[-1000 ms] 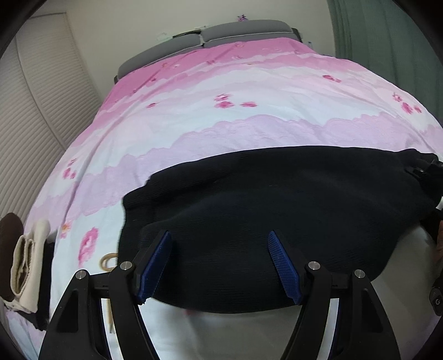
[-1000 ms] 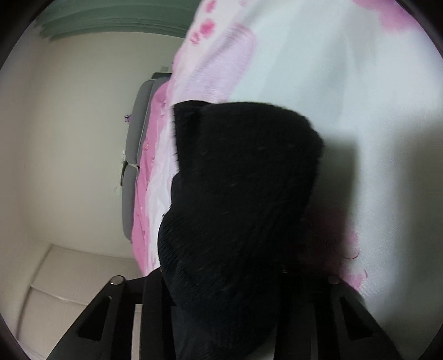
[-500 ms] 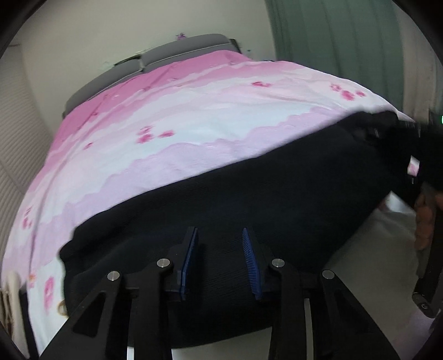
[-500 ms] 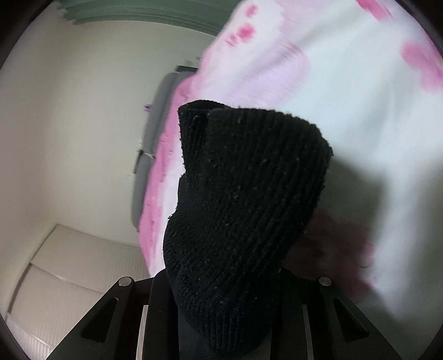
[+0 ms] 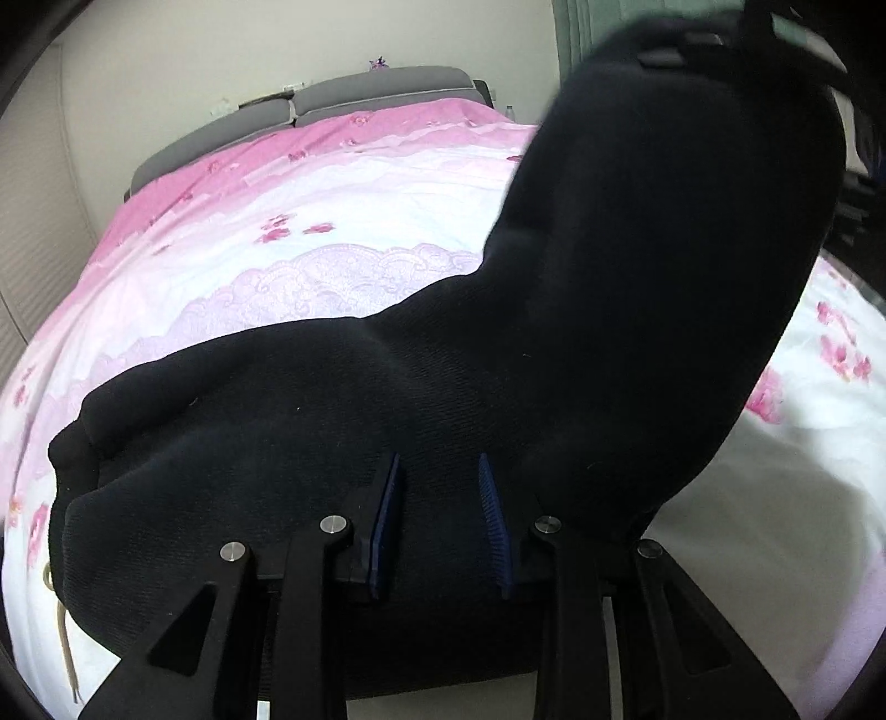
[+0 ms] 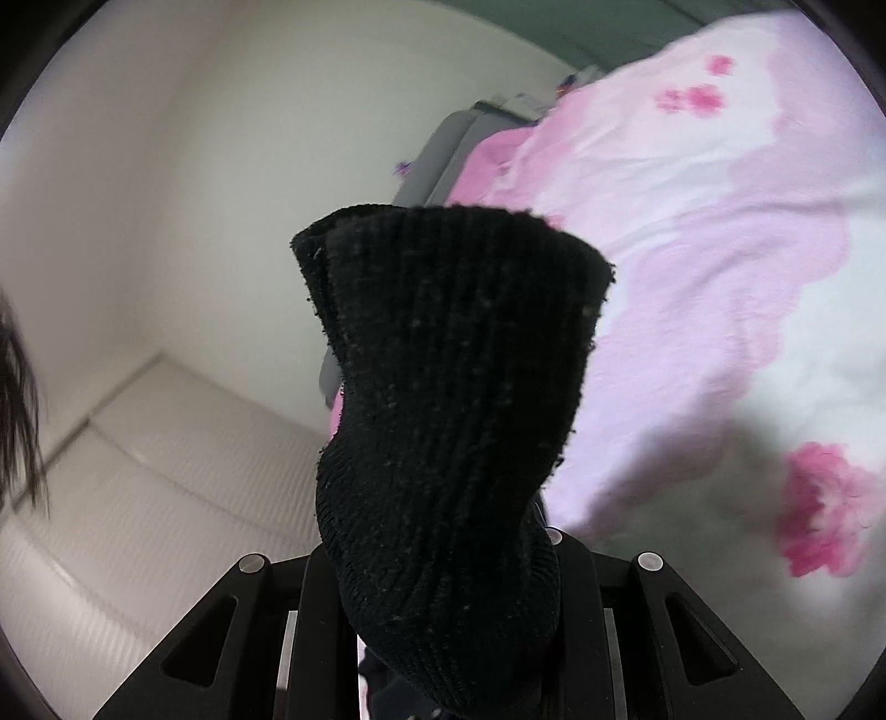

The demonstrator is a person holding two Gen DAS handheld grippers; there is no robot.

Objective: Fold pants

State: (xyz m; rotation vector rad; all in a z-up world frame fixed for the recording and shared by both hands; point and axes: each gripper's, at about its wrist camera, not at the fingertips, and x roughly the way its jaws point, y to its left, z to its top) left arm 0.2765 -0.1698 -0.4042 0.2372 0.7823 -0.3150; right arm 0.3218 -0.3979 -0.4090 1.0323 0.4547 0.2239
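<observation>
Black ribbed pants (image 5: 387, 421) lie across a pink and white bedspread (image 5: 288, 243). My left gripper (image 5: 440, 471) rests low over the near edge of the pants, its blue pads (image 5: 494, 515) narrowed with fabric between them; whether they pinch it I cannot tell. My right gripper (image 6: 448, 620) is shut on one end of the pants (image 6: 454, 387), which stands bunched up in front of its camera. In the left wrist view that end is lifted high at the right (image 5: 681, 221), arching over the rest of the garment.
A grey headboard (image 5: 343, 99) stands at the far end of the bed by a cream wall. A green curtain (image 5: 576, 33) hangs at the back right. A beige cord (image 5: 61, 637) lies at the pants' left edge. White panelled doors (image 6: 138, 498) show in the right wrist view.
My right gripper has lifted its end of the pants up and over toward the left. My left gripper's pads have narrowed on the near edge of the pants.
</observation>
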